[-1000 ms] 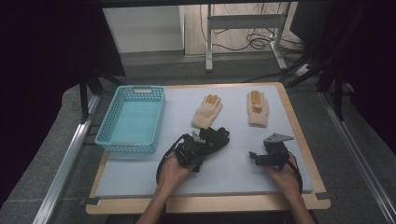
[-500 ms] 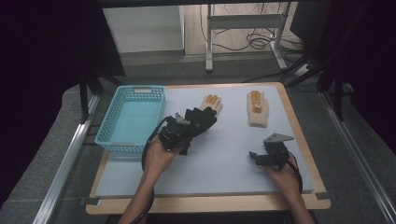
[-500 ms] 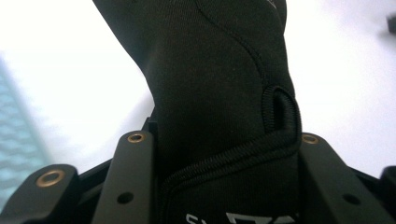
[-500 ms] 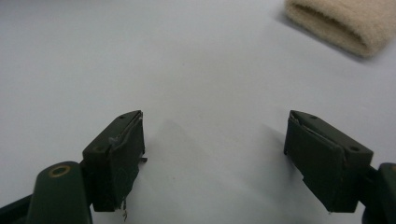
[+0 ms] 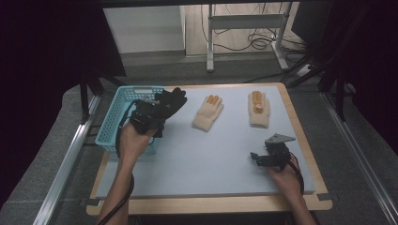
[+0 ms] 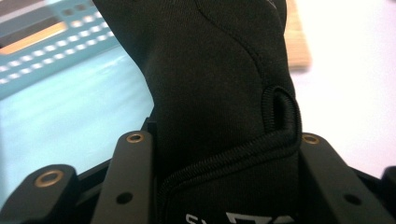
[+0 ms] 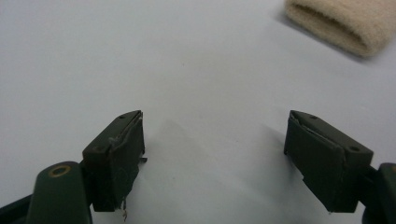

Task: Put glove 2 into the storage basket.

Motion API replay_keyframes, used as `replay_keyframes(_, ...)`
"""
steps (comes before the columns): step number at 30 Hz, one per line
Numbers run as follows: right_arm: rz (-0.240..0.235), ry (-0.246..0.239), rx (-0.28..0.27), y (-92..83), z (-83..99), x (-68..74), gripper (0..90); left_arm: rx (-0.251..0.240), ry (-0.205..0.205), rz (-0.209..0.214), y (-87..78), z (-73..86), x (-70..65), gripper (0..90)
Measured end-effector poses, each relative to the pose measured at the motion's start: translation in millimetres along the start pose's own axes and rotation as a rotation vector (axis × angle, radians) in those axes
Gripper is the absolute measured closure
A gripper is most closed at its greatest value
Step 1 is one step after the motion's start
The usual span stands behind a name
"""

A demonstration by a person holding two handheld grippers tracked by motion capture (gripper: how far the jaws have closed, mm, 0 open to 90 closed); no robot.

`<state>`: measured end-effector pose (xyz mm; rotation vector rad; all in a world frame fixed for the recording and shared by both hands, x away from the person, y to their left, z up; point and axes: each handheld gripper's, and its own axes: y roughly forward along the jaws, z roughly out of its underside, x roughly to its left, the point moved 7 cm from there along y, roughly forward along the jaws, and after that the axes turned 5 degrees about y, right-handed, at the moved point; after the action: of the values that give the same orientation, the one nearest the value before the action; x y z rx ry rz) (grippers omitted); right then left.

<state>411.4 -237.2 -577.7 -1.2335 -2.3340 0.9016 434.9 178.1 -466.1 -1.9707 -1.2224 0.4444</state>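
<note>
The black glove (image 5: 170, 102) hangs above the right rim of the blue basket (image 5: 109, 125) at the table's far left corner, its long axis running cuff-to-fingers toward the far right. The left gripper (image 5: 149, 116) clamps its cuff. The right gripper (image 5: 259, 157), jaws apart and empty, rests near the right edge.

claws: black, brass-ringed screw holes | right claw (image 5: 257, 157): grey triangular plate
</note>
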Motion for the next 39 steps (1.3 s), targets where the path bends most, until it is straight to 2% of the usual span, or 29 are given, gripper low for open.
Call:
replay_keyframes(5,0.0,0.0,0.0,0.0,0.0,0.0,19.9,0.018,-0.04,-0.037,0.2,5.9,30.2,58.1)
replay_keyframes(8,-0.001,0.0,0.0,0.0,0.0,0.1,19.9,0.033,-0.079,-0.055,3.4,11.1,48.4,58.0)
replay_keyframes(16,-0.001,0.001,0.0,0.0,0.0,0.1,19.9,0.123,-0.192,-0.102,20.4,35.1,96.1,57.9)
replay_keyframes(19,-0.002,0.001,0.0,0.1,-0.1,0.1,19.9,0.17,-0.218,-0.111,28.5,44.8,107.6,57.8)
replay_keyframes(23,-0.002,0.001,-0.001,0.1,-0.1,0.1,19.9,0.246,-0.251,-0.105,44.1,56.6,118.2,57.2)
replay_keyframes(25,-0.002,0.001,-0.001,0.1,-0.1,0.1,19.9,0.275,-0.248,-0.107,50.1,59.9,122.3,56.9)
replay_keyframes(27,-0.001,0.001,0.0,0.0,-0.1,0.1,19.9,0.301,-0.262,-0.11,56.7,62.7,125.3,56.7)
replay_keyframes(29,-0.002,0.002,-0.001,0.1,-0.1,0.1,19.9,0.332,-0.267,-0.114,62.9,66.0,127.7,56.2)
replay_keyframes(33,-0.002,0.001,-0.001,0.1,-0.1,0.1,20.0,0.395,-0.261,-0.152,71.0,73.3,134.4,55.0)
replay_keyframes(35,-0.002,0.001,-0.001,0.1,-0.1,0.1,19.9,0.417,-0.259,-0.155,73.6,76.7,136.6,53.6)
replay_keyframes(37,-0.002,0.001,-0.001,0.1,-0.1,0.1,19.9,0.429,-0.26,-0.15,75.5,79.3,137.5,49.1)
replay_keyframes(39,-0.002,0.001,-0.001,0.1,-0.1,0.1,19.9,0.43,-0.257,-0.155,76.2,80.5,138.3,38.7)
